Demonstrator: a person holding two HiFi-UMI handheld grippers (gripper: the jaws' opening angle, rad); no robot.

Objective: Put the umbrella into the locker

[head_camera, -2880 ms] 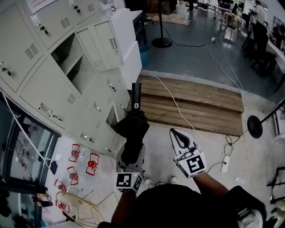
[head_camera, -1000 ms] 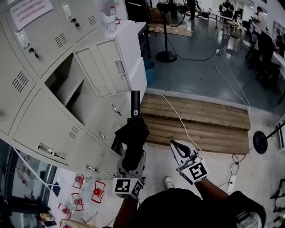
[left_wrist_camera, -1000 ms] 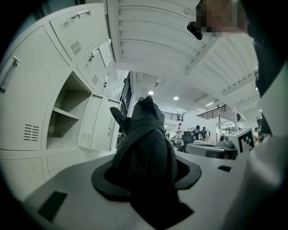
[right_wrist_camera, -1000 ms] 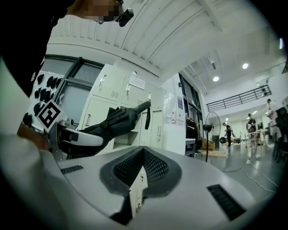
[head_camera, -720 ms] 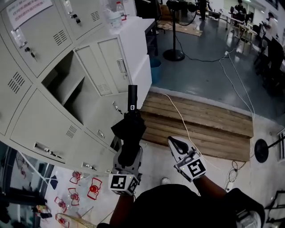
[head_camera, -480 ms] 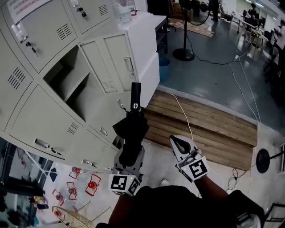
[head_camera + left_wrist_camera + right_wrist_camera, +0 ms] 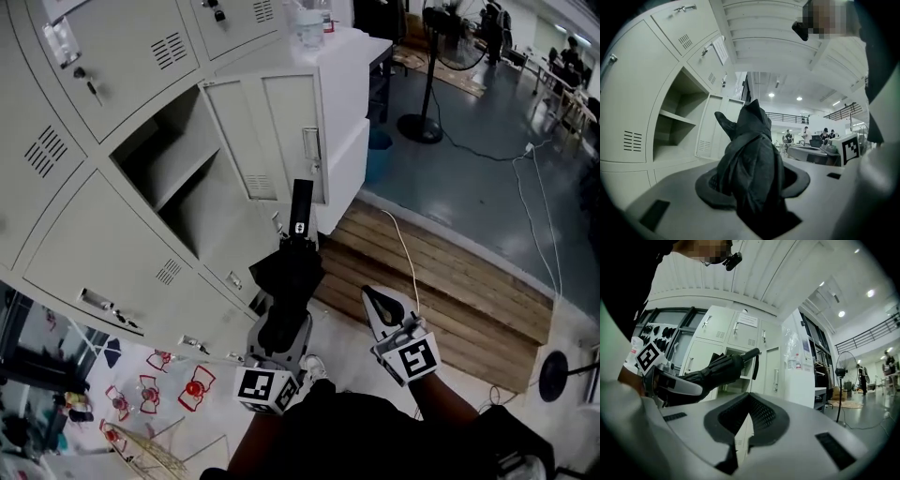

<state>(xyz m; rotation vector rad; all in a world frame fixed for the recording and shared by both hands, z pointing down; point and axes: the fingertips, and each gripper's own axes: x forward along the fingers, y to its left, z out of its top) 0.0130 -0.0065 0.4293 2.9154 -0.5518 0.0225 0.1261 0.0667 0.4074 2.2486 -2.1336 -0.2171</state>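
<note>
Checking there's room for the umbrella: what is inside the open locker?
Inside the open locker only a shelf shows, with nothing visible on it. The rear corners are in shadow, so small items there cannot be ruled out.

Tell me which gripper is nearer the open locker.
Left. The left gripper, shut on the umbrella, is beside the lockers, and the umbrella reaches toward the open locker. The right gripper, shut and empty, is farther right, away from the lockers.
</note>
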